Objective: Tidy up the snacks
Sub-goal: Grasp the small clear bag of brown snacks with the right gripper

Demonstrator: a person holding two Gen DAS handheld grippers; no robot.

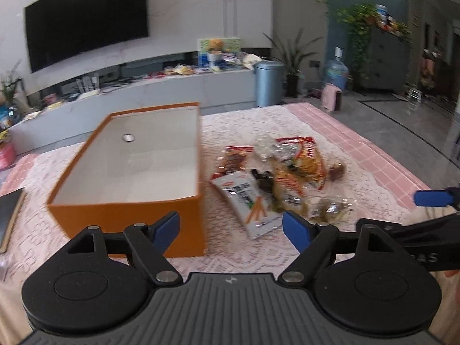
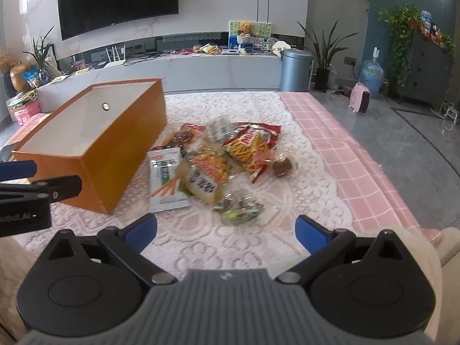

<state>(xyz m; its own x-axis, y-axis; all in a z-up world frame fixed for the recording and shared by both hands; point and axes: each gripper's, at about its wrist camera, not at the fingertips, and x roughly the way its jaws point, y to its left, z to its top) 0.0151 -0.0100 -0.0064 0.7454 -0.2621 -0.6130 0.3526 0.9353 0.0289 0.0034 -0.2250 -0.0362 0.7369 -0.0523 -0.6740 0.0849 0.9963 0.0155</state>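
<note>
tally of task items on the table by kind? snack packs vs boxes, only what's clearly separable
Orange box: 1, open, nothing visible inside
Foil or printed snack bags: 4 (white stick bag, yellow-green bag, red fries bag, dark red bag)
Clear wrapped packs: 2 ()
Small brown snack: 1
Total: 8; the pile overlaps, so snack count is approximate.

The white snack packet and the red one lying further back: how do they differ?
The white packet shows orange sticks on a pale front and lies nearest the orange box. The red packet is see-through, full of yellow strips, and lies farther away. Both lie flat on the lace cloth.
</note>
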